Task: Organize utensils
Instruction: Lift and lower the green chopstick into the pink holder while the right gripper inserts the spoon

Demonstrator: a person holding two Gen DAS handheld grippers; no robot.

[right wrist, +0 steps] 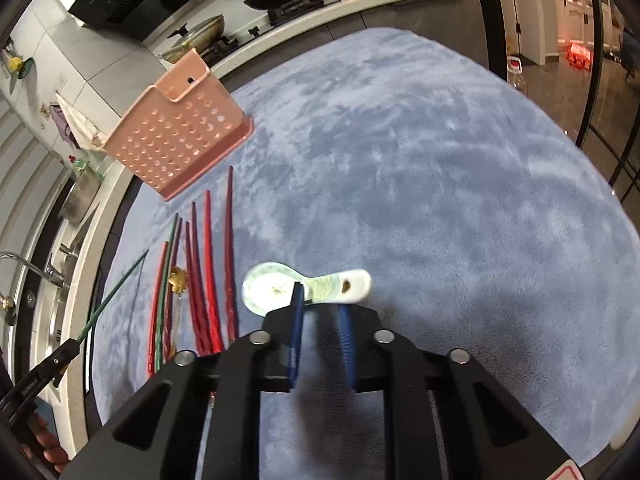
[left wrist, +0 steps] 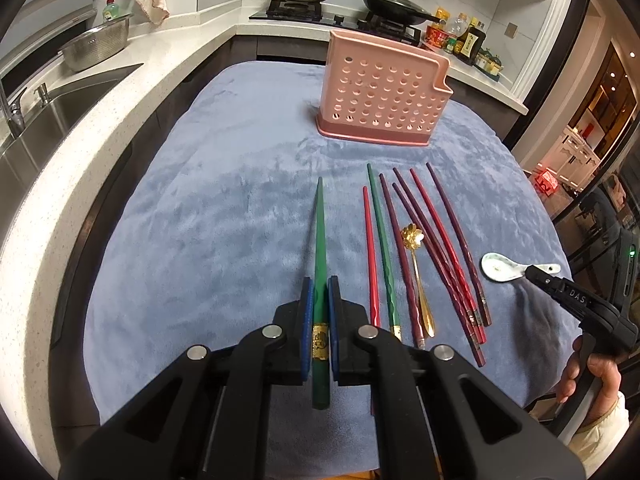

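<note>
Blue cloth (left wrist: 208, 208) | L gripper (left wrist: 319, 292) clamps green chopstick (left wrist: 320, 248); R gripper (right wrist: 322, 300) parted astride ceramic spoon (right wrist: 308, 286)

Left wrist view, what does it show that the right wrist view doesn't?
Only the left wrist view shows the left tool shut on the green chopstick at its gold band. Only the right wrist view shows the right tool over the ceramic spoon, its fingers astride the handle. Both share the pink holder, the chopsticks and gold spoon on the blue cloth.
</note>
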